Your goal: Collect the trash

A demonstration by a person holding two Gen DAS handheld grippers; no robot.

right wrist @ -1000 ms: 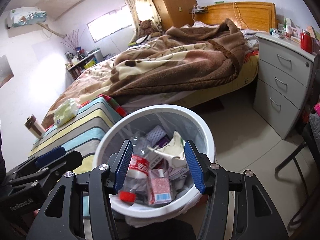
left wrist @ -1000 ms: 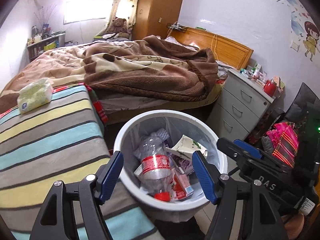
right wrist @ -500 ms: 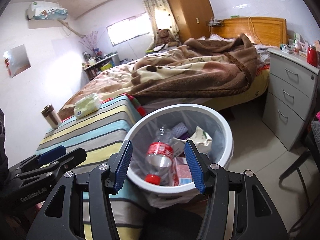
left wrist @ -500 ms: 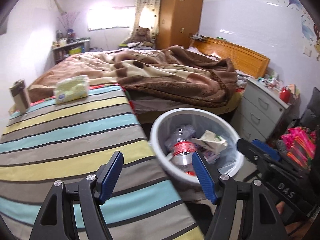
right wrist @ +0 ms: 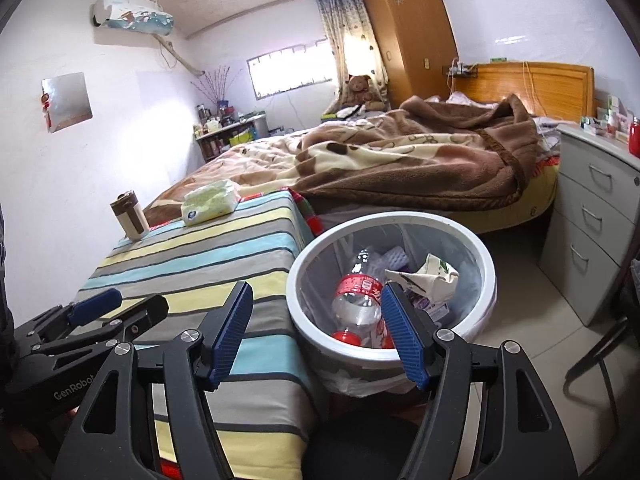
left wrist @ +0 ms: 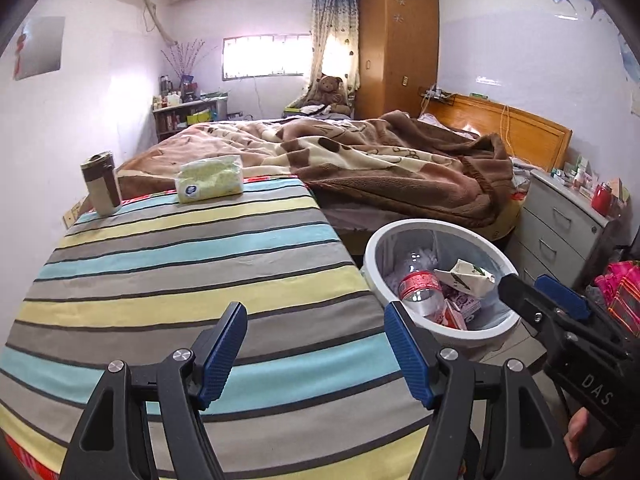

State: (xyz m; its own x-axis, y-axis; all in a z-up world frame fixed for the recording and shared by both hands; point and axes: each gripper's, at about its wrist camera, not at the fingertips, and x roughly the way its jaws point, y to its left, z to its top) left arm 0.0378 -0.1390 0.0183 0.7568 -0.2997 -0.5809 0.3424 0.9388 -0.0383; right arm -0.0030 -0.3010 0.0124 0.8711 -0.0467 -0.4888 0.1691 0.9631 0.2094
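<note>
Both grippers, left gripper (left wrist: 316,354) and right gripper (right wrist: 316,330), stood open and empty, right jaws just opening, trash bin (right wrist: 490,280) with bottle (right wrist: 358,300) beyond the right jaws; probably best to sweep low for leftover trash.

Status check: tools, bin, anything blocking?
Left tool open, empty. Right tool just opened wider, empty. Bin beside table, bottle inside. Nothing blocking.

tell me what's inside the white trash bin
In the white trash bin: a clear plastic bottle with red label and cap, a crumpled carton, small packets. Whatever lies beneath them is covered.
</note>
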